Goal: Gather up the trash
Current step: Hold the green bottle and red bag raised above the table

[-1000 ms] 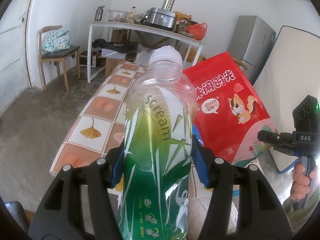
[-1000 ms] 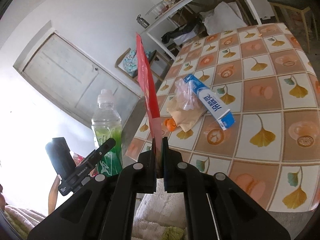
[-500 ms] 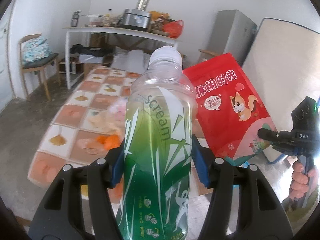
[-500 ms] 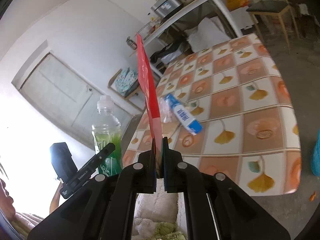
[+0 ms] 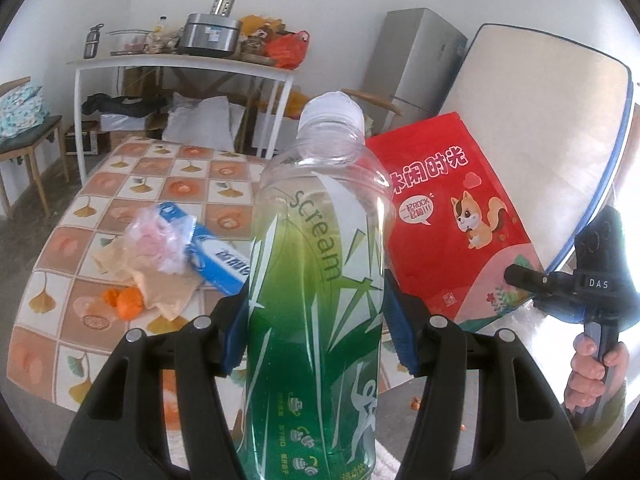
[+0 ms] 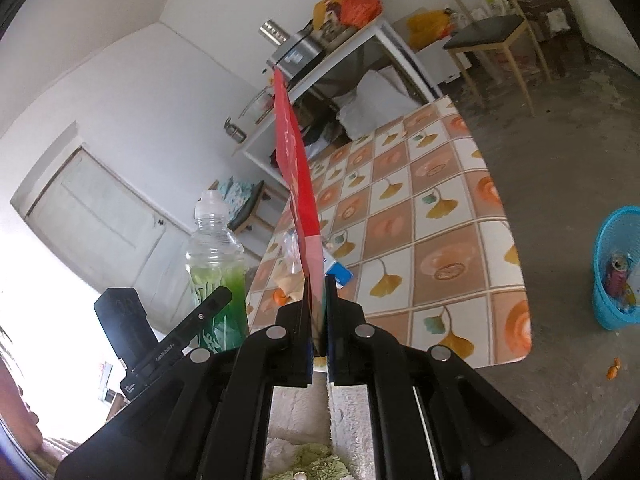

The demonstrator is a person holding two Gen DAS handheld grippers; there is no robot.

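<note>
On the tiled table (image 5: 132, 184) to my far left, trash is still uncollected: a crumpled clear plastic bag (image 5: 158, 242) lying on a tan paper wrapper (image 5: 160, 284), a blue-and-white carton (image 5: 214, 258) touching both, and orange peel (image 5: 128, 302) just beside the wrapper.

Moving right, my left claw (image 5: 316, 328) holds the green "scream" bottle (image 5: 316, 280) upright, blue pads pressed on its lower body. Risk: the bottle is smooth, tall above the pads and part full; a quick swing could tip or slip it.

Further right, my right claw (image 6: 318, 312) is pinched nearly flat on the bottom edge of the red snack bag (image 6: 298, 176), which stands edge-on above the jaws. Risk: it is held by a thin margin only, and the tall, flat bag could catch the air or the table edge and pull free.

At far right, the blue wastebasket (image 6: 608, 304) stands on the floor, well apart from the table, with some cans already inside. Its mouth looks narrow for the broad bag; a flat drop may lodge on the rim or knock it over.
</note>
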